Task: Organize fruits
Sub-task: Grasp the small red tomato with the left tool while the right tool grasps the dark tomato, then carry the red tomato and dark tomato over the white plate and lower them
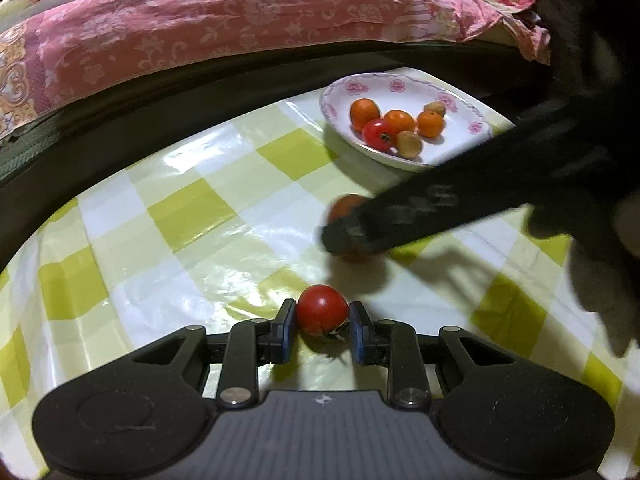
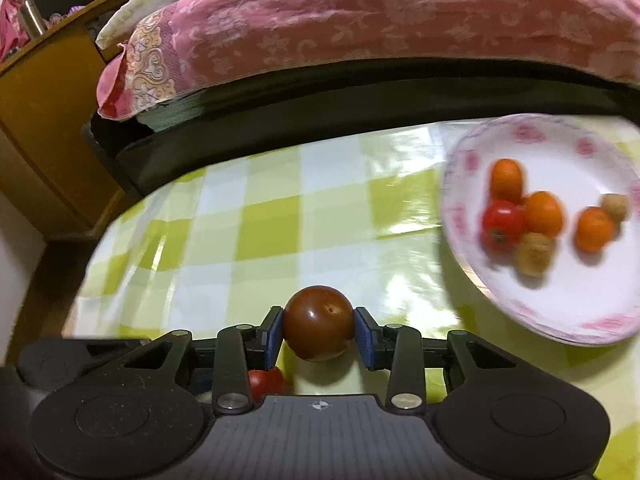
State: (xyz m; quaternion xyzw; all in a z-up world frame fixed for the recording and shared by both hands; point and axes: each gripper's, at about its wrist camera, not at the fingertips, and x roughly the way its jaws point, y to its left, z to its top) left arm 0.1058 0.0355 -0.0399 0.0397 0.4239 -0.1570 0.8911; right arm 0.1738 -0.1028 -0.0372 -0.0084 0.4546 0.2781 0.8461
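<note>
My left gripper (image 1: 322, 316) is shut on a red tomato (image 1: 322, 310) low over the checked tablecloth. My right gripper (image 2: 319, 328) is shut on a dark brownish-red tomato (image 2: 319, 322) and holds it above the cloth; it shows blurred in the left wrist view (image 1: 348, 224), where the dark tomato (image 1: 346, 206) is partly hidden by the fingers. The red tomato also peeks out under the right gripper (image 2: 266, 382). A white floral plate (image 1: 468, 120) (image 2: 472, 236) holds several fruits: oranges (image 1: 364, 113), a red tomato (image 1: 378, 133) and small brown fruits (image 1: 409, 144).
The table wears a green-and-white checked plastic cloth (image 1: 192, 208). A bed with a pink floral quilt (image 1: 200, 32) runs along the far edge. A wooden cabinet (image 2: 36, 128) stands at the left. The table edge drops off at the left (image 2: 80, 264).
</note>
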